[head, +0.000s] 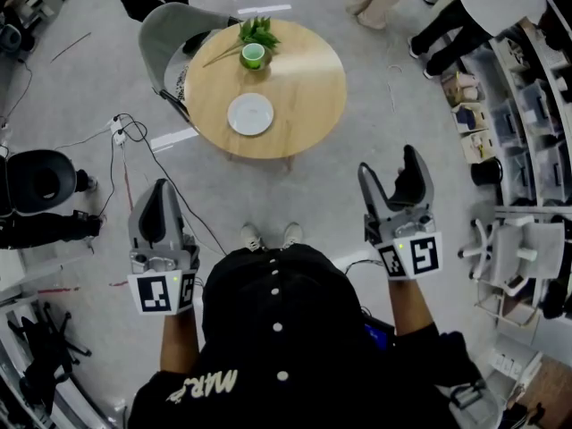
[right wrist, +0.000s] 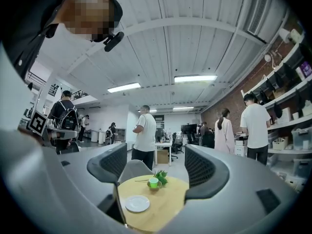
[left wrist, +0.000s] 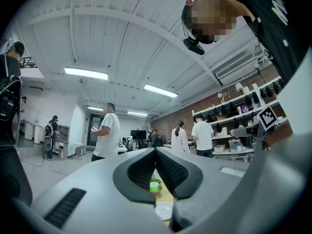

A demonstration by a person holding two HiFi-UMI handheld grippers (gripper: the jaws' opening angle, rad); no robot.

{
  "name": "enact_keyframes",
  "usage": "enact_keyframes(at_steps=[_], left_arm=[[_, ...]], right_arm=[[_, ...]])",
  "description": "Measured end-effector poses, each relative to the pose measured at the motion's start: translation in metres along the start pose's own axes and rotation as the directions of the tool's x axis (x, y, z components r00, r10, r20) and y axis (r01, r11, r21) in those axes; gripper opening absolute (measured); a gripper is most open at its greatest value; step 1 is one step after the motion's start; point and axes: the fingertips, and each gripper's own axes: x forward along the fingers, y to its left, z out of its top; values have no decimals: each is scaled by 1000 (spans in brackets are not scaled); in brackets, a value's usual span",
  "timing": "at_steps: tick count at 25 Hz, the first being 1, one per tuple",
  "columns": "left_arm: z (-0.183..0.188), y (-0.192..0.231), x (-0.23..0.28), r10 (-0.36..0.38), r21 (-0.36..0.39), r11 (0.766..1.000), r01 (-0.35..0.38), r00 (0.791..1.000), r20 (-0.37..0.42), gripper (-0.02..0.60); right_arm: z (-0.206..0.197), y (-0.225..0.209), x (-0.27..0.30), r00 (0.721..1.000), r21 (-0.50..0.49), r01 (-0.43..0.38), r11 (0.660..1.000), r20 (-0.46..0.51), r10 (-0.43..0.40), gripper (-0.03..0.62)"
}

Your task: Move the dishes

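Facing the table [head: 308, 96] from well apart, the left gripper [head: 161, 191] is held closed, the right gripper [head: 391, 172] spread empty, likely readied for the plate [head: 250, 113].

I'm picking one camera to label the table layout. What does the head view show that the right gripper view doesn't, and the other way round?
Head view only: both grippers seen whole from above, the left gripper shut and the right gripper open, plus the person's shoes and cables on the floor.
Right gripper view only: the ceiling lights and a brick wall at the far right.
Both: the round wooden table, the white plate, the green cup, the leafy sprig and the grey chair.
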Motion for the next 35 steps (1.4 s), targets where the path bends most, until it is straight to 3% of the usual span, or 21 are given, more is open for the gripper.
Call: enact_keyframes(at_steps=[11,21,24,33,35], left_arm=[[1,32,-10,-33,-1,999,34,999,24,3],[-16,63,-23,-79,7,997,79,997,-3,3],[-16,63,-14,-78,-40,996,78,997,0,3],[-27,64,25,-77,6,997,77,997,-7,3],[-24,59,43,-75,-18,997,75,997,7,3]], right_arm=[[4,31,8,999,-31,36,999,-5,-36,362],[-7,59,8,996,-46,87,995,-32,-88,360],[-8,57,14,995,-45,92,995,-33,-94,360],[-24,31,46,996,-28,83,996,-41,-85,362],[-26,19,58,996,-25,81,996,-42,-82,362]])
